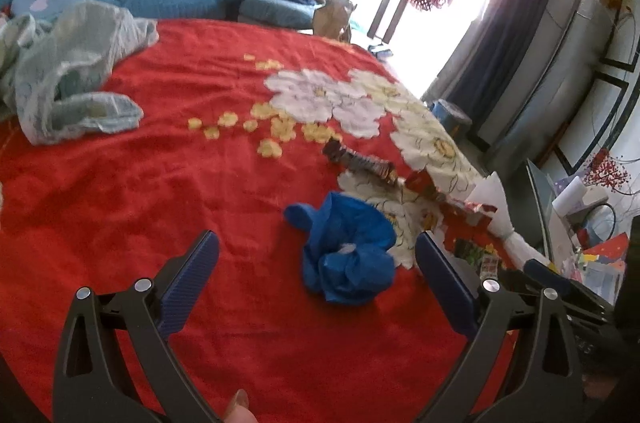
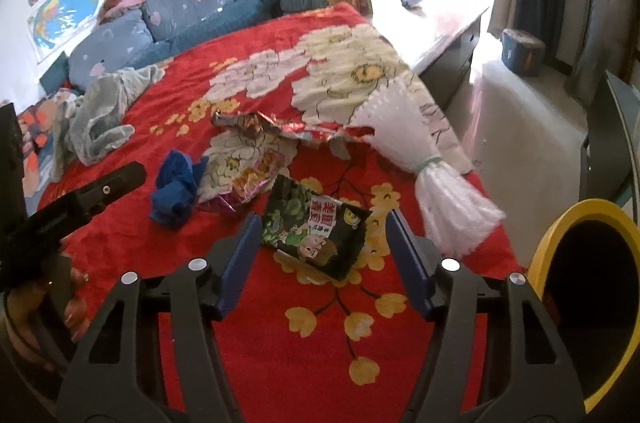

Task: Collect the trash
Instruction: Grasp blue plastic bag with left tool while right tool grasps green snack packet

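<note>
Jaws gape over blue wad (image 1: 346, 255) and black packet (image 2: 316, 233).

Crumpled blue bag (image 1: 346, 255), dark snack wrapper (image 2: 316, 231) flat on blanket.

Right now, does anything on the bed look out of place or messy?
Yes. Litter is strewn over the red floral blanket: a crumpled blue wad, a black snack packet, an orange wrapper and torn foil wrappers. A grey-green cloth lies bunched near the pillows.
</note>
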Tool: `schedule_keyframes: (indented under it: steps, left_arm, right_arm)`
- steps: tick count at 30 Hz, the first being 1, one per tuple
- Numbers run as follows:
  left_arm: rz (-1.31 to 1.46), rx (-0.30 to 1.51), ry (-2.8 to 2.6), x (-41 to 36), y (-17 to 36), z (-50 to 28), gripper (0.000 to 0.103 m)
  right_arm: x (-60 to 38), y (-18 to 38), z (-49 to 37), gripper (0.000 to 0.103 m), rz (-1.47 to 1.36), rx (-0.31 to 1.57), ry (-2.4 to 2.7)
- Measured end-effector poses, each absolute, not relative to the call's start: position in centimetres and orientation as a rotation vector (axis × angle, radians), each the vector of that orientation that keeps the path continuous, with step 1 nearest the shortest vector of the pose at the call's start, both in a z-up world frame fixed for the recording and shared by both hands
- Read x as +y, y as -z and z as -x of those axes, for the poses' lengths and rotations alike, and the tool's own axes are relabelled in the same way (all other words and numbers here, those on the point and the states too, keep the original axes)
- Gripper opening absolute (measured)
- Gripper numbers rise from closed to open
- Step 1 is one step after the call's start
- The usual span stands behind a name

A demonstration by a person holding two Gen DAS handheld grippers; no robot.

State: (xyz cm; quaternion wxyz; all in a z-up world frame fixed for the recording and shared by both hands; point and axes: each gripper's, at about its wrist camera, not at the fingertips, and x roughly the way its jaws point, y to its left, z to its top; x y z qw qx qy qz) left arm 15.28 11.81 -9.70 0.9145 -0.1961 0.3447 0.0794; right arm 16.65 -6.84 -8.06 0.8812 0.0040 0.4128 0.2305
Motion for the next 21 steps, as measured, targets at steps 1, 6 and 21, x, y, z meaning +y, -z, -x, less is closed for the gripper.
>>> schedule_keyframes:
  steps: [1, 6, 21]
  left_arm:
    - [0.406, 0.719, -0.16, 11.9, 10.0, -15.4, 0.089]
    - [0.433, 0.773, -0.136, 12.0, 11.6, -16.3, 0.075]
    - [0.411, 0.804, -0.066, 10.9, 12.8, -16.9, 0.028]
  right_arm:
    - [-6.8, 8.4, -16.9, 0.055, -0.014, 0.872, -0.482]
    - [-6.5, 9.9, -17.8, 0.052, -0.029, 0.919, -0.484]
    - [-6.9, 10.8, -17.2, 0.013, -0.032, 0.929, -0.52]
